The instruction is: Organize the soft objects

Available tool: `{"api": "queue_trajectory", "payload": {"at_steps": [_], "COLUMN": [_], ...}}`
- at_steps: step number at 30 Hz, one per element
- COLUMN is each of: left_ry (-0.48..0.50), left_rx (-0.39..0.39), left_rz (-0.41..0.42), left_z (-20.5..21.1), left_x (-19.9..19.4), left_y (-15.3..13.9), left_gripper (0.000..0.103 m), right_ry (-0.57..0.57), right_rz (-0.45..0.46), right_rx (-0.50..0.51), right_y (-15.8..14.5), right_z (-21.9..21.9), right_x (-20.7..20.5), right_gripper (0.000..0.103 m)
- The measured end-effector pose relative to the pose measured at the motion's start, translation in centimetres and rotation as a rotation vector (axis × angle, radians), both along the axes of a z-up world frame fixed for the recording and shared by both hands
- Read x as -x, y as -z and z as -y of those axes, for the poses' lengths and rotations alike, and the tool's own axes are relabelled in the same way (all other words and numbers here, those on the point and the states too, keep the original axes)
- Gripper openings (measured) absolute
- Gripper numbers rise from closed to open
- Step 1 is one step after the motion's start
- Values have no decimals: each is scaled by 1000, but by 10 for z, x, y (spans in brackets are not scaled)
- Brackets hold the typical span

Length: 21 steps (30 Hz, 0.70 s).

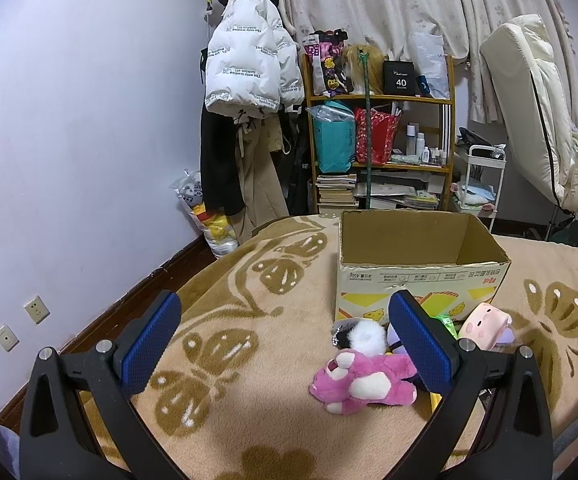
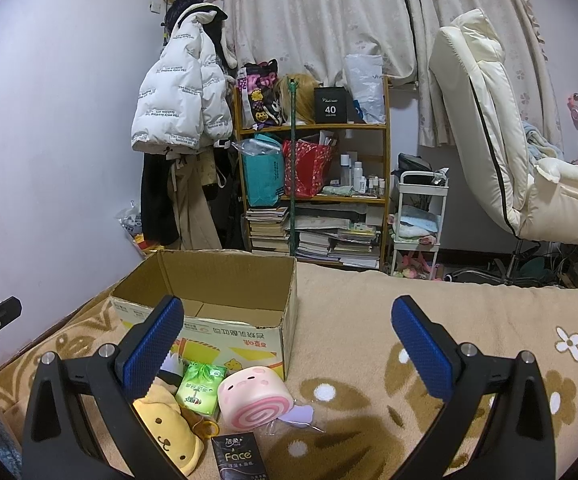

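Left tongs (image 1: 285, 336) and right tongs (image 2: 289, 340): jaws spread wide, nothing gripped. Nearest on the fuzzy flower-patterned bed blanket (image 2: 469, 312), a pink plush bear (image 1: 363, 380), yellow plush dog (image 2: 169, 432), green tissue pack (image 2: 201, 388) and pink swirl-roll squishy (image 2: 255, 400) are clustered. Just beyond, an open corrugated cardboard box (image 2: 229, 304). Farther off, a cluttered wooden shelf (image 2: 313, 184).

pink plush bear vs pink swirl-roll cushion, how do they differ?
The pink plush bear is magenta and fuzzy with white paws; the pink swirl-roll cushion is pale, smooth and cylindrical. The bear sprawls limbs out; the roll lies tilted, its spiral end facing the right wrist camera. Both rest ungripped on the tan floral blanket before the open cardboard box.
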<state>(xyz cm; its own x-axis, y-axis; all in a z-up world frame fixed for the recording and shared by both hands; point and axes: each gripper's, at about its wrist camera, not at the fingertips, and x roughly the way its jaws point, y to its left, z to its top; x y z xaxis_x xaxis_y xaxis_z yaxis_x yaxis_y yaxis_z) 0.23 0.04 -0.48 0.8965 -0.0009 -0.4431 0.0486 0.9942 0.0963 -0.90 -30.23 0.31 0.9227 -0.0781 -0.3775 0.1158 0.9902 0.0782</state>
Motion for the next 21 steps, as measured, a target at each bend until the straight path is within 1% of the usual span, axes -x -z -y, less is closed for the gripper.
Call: {"api": "queue_trajectory", "payload": {"at_steps": [21], "left_ry": [-1], "left_rx": [-5], "left_rz": [-6], "left_z": [-1], "left_x": [0], "left_y": [5], "left_gripper": [102], "right_ry": [-1], "right_rz": [-1], "right_rx": [2], "right_y": [-1], "right_z": [0], "right_x": [0], "right_gripper": [103]}}
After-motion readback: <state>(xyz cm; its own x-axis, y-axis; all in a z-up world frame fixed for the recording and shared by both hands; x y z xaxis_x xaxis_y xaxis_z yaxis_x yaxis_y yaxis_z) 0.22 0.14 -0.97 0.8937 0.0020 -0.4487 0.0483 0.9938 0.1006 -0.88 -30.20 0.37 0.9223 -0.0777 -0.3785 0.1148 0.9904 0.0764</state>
